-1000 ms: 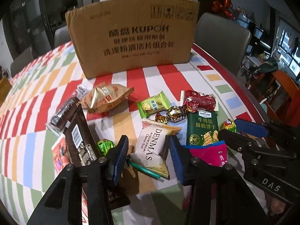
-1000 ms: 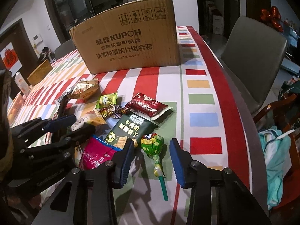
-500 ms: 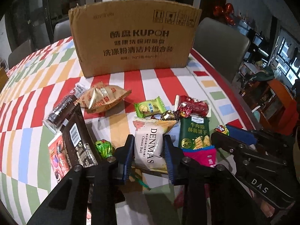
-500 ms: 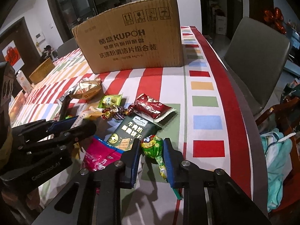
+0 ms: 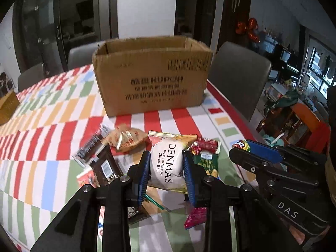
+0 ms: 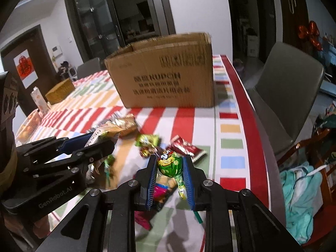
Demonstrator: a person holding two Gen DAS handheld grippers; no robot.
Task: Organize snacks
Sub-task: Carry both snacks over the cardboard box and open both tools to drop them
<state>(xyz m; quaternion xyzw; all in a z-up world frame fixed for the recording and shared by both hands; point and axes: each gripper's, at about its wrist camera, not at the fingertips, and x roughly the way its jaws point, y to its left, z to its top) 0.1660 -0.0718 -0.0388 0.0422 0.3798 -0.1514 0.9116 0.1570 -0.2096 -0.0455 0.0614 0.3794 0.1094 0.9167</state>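
Observation:
My left gripper (image 5: 167,159) is shut on a white DENMAS cheese ball packet (image 5: 167,163), held up off the striped tablecloth (image 5: 52,113). My right gripper (image 6: 170,163) is shut on a green-wrapped lollipop (image 6: 169,164), its green stick (image 6: 198,217) hanging below the blue pads. Both snacks are lifted above the pile. An open cardboard box (image 5: 151,73) stands behind the pile at the middle of the table, its top open. The right gripper also shows at the right of the left wrist view (image 5: 250,149), and the left gripper at the left of the right wrist view (image 6: 94,139).
Several snack packets stay on the cloth: a gold packet (image 5: 126,138), dark chocolate bars (image 5: 98,157), a red packet (image 6: 184,148), a green biscuit pack (image 5: 206,163). Grey chairs (image 5: 239,79) stand around the table. A wicker basket (image 6: 59,91) sits far left. The table's red edge (image 6: 250,130) runs along the right.
Both grippers closed, the left on the cheese ball packet and the right on the lollipop, then rose with them off the table. The box's open top has come into view.

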